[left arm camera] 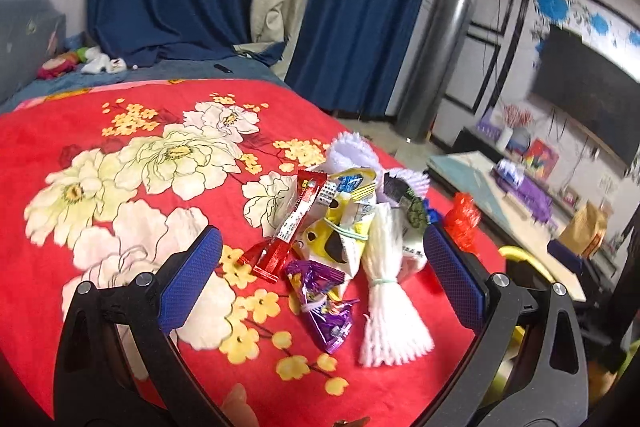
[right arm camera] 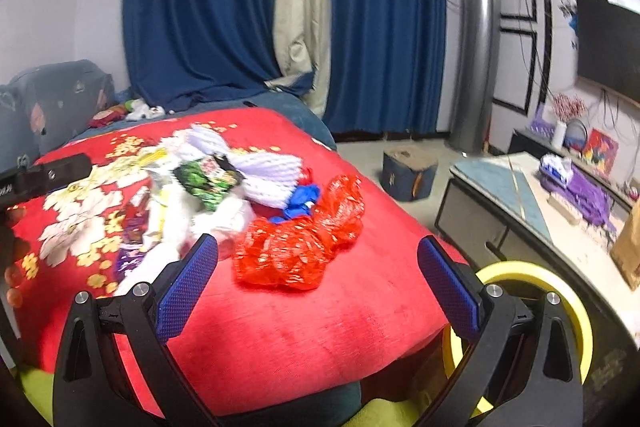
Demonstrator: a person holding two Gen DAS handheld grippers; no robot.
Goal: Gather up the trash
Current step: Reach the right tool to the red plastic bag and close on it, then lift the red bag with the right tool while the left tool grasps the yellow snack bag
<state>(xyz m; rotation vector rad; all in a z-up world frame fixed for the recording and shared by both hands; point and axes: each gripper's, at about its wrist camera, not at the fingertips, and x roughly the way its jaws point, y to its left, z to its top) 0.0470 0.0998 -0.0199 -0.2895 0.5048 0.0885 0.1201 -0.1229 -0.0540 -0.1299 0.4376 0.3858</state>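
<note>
Both grippers empty rn. My left gripper [left arm camera: 322, 267] has its jaws spread wide, hanging over the pile w/ nothing between the pads. Right gripper [right arm camera: 318, 281] same: jaws wide apart, nothing held, aimed at the red net [right arm camera: 298, 247].

Trash all sits on the red blanket [left arm camera: 100, 187], bunched near its right edge. From the left cam I see a red wrapper [left arm camera: 290, 227], a yellow pack [left arm camera: 340, 227], a purple wrapper [left arm camera: 324, 307] nearest me, and a white foam sleeve [left arm camera: 386, 287] lying just beside the purple one. More white foam [left arm camera: 352, 151] behind, plus a green/black wrapper [left arm camera: 414, 211]. The pieces overlap or touch each other; only the red net lies a bit apart, on the right side of the heap, w/ a blue scrap [right arm camera: 302, 201] touching it.

Progress, my read: basically nothing collected yet. Whole pile is on the bed, no piece in either gripper. There's a yellow-rimmed bin [right arm camera: 532, 291] below the bed edge by the right gripper, likely where it all goes, but can't see inside, so can't say if anything's in there.

Left to do: pretty much everything. Red net looks the easiest first grab for the right side; purple wrapper or foam sleeve for the left.
</note>
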